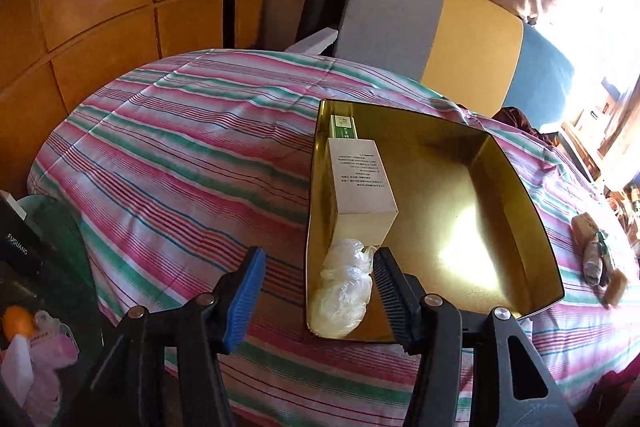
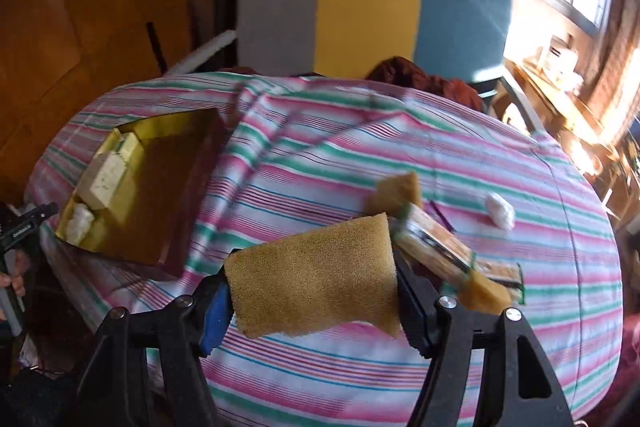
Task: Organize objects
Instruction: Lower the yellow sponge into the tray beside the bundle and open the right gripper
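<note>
A gold metal tin lies open on the striped cloth. Along its left wall sit a small green box, a white carton and a clear plastic bag. My left gripper is open and empty, low at the tin's near left corner beside the bag. My right gripper is shut on a tan sponge held above the cloth. The tin lies far left in the right wrist view. Behind the sponge lie a second sponge piece and flat packets.
A white wad lies on the cloth at right. A grey, yellow and blue chair back stands behind the table. A dark cloth lies at the far edge. A bin of clutter sits at lower left. Small items lie right of the tin.
</note>
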Tool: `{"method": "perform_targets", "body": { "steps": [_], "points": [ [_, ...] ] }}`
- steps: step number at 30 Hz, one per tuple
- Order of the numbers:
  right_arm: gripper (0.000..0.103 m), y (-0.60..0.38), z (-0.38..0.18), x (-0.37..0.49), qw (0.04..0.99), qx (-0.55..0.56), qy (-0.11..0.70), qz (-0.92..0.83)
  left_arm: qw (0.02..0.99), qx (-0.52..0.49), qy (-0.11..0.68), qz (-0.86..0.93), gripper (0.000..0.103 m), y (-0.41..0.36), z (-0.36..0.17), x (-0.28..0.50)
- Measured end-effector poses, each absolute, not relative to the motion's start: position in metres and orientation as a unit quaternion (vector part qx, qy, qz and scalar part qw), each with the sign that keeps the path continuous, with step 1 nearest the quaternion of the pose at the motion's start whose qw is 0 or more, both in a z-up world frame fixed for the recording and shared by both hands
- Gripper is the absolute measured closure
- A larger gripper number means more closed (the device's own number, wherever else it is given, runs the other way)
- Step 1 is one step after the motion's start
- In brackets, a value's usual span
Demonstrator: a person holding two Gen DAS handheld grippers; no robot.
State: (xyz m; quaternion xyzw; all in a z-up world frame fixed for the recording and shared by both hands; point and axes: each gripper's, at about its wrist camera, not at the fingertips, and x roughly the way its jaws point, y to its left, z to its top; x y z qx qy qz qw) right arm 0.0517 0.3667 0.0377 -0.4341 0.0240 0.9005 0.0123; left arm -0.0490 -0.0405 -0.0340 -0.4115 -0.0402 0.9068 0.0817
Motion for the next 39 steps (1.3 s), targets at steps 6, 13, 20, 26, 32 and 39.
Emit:
{"method": "perform_targets", "body": {
  "steps": [6,13,20,26,32,39],
  "points": [
    [0.032,0.241,0.023,-0.015,-0.099,-0.441,-0.022,0.892,0.069,-0.409,-0.064,0.908,0.046,-0.061,-0.033,-0.041],
    [0.029,0.153,-0.041,-0.064,-0.156,-0.498,-0.057,0.851,0.052,-0.418,-0.088,0.903,0.045,-0.085,-0.042,-0.038],
    [0.021,0.105,-0.079,-0.081,-0.215,-0.528,-0.052,0.82,0.046,-0.428,-0.098,0.897,0.045,-0.095,-0.052,-0.036],
    [0.01,0.092,-0.073,-0.079,-0.252,-0.505,-0.03,0.825,0.049,-0.432,-0.1,0.895,0.045,-0.096,-0.054,-0.033],
    [0.009,0.112,-0.055,-0.067,-0.247,-0.485,-0.018,0.839,0.05,-0.422,-0.096,0.9,0.044,-0.095,-0.047,-0.031],
    [0.009,0.143,-0.042,-0.049,-0.203,-0.467,0.0,0.861,0.059,-0.41,-0.08,0.907,0.044,-0.083,-0.036,-0.026]
  ]
}}
